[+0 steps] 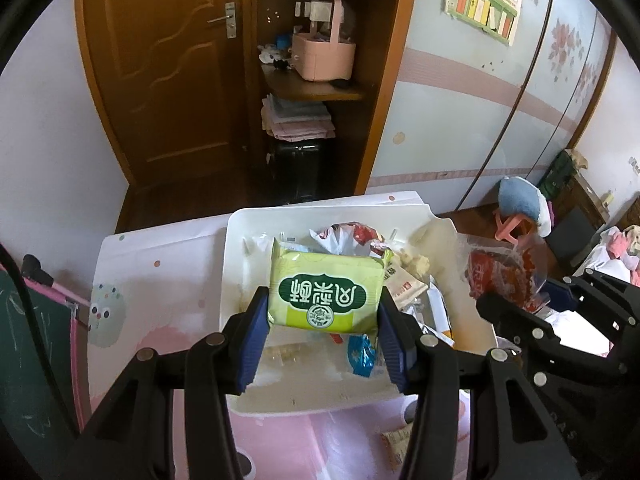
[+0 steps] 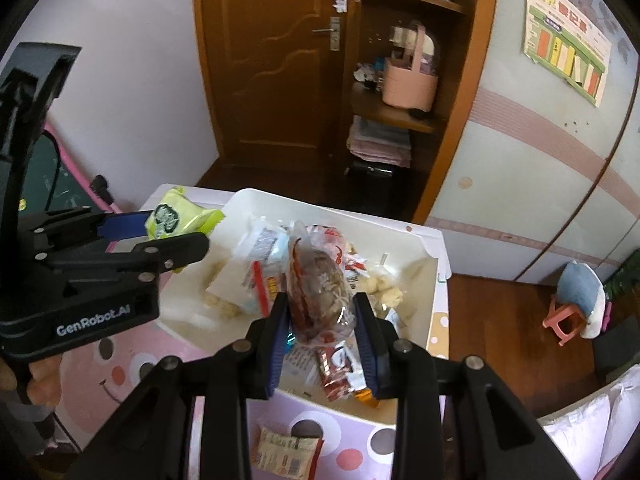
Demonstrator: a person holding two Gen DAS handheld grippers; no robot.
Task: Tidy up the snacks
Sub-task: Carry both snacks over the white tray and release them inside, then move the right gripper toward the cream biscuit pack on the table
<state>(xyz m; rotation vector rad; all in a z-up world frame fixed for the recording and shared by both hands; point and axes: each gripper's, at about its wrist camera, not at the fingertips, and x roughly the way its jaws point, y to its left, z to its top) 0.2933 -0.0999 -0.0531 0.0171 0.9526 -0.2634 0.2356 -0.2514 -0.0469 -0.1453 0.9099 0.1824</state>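
I'm gripping a green snack pack point(image 1: 324, 294) in my left claw point(image 1: 323, 322) and a clear red-brown packet point(image 2: 320, 292) in my right claw point(image 2: 322, 334), both above the white bin point(image 1: 234, 248) on the worktop point(image 1: 160, 280).

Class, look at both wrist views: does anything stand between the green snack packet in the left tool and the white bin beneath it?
Nothing visible does. The left tool grips the green snack packet above the white bin, with open air beneath. The right tool, shut on a clear-wrapped brown snack, is off to the side.
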